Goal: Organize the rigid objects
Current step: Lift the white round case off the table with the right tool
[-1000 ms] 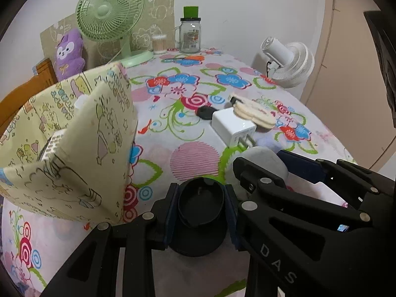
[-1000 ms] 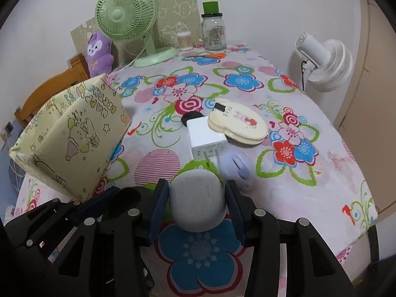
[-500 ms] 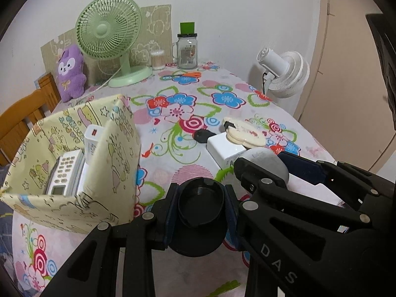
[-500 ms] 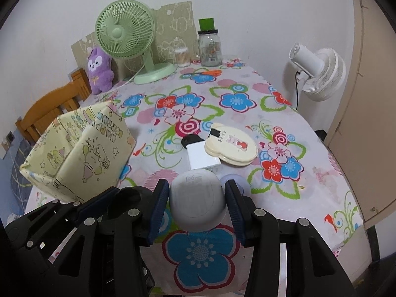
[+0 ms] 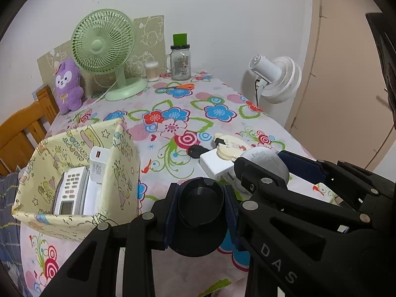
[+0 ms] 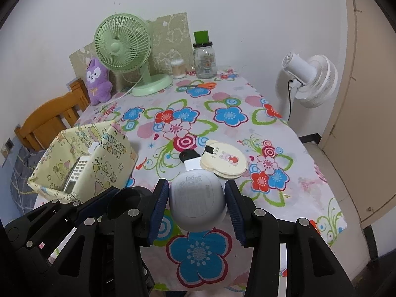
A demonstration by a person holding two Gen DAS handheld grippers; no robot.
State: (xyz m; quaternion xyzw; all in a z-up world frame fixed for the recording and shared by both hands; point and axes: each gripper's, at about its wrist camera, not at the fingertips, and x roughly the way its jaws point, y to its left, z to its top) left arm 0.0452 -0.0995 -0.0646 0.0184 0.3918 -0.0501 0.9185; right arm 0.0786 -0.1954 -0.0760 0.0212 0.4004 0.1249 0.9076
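Left claw (image 5: 201, 214) clamped on black round cap (image 5: 201, 205), right claw (image 6: 196, 201) clamped on grey round device (image 6: 198, 199), both held above floral table (image 6: 272, 128), patterned box (image 5: 74, 173) left of them.

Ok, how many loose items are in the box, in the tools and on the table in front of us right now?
In the fabric box: 2, white remote and white charger.
Held: 2, black round piece in left tool, grey round device in right tool.
On the table: 3, white adapter, black fob, cream mirror.
Total: 7.
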